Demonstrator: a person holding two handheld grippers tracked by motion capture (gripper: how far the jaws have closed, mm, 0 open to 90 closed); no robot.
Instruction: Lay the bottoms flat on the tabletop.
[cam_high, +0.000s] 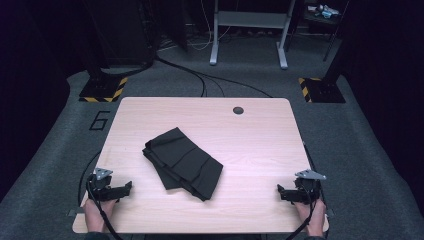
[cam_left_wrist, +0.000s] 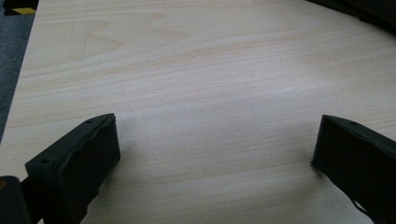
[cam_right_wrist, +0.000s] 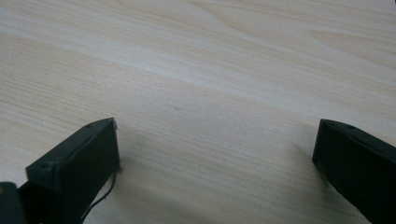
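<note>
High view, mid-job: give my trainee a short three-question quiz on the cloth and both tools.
1. True or false: the left tool is shut on the black cloth.
2. Where does the black cloth lie on the table? A. at its far right corner; B. near the middle, between the two tools; C. hanging over the near edge.
3. In the right gripper view, what is between the jaws of the right tool?

Key
1. False: its jaws stand wide apart over bare wood, clear of the cloth.
2. B.
3. Nothing but bare table top; the jaws are open.
</note>
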